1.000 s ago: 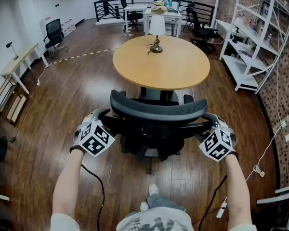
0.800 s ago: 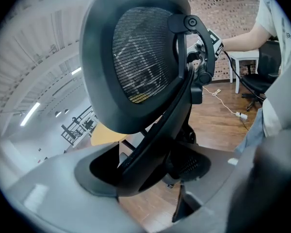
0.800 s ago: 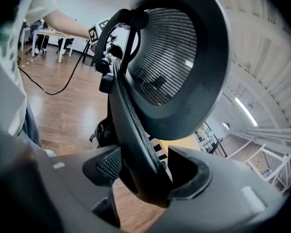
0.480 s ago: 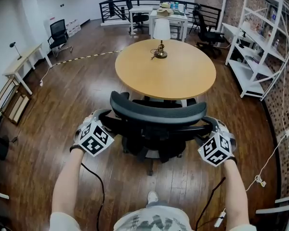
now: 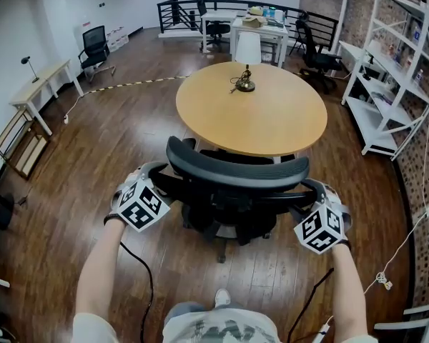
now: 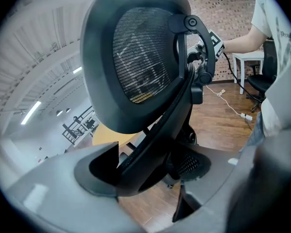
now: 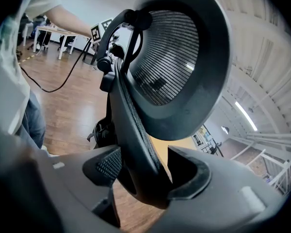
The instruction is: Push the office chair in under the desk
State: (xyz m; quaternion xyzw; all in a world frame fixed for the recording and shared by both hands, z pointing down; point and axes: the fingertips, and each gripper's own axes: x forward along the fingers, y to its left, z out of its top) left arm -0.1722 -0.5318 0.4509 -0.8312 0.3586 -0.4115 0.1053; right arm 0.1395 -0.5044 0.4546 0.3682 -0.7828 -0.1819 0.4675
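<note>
Before the round surface (image 5: 272, 116), the chair (image 5: 236, 171) stands closer than it did a second ago: the gap between its backrest and the rim has narrowed, and the seat's front seems to reach under the edge. I judge the push is under way but not finished. My left hand-held gripper (image 5: 156, 173) is clenched on the left side of the backrest frame, and my right hand-held gripper (image 5: 309, 189) on the right side. A lamp (image 5: 247, 56) stands on the surface. No container is near; the shelf rack (image 5: 386, 63) at right holds small things I cannot make out.
</note>
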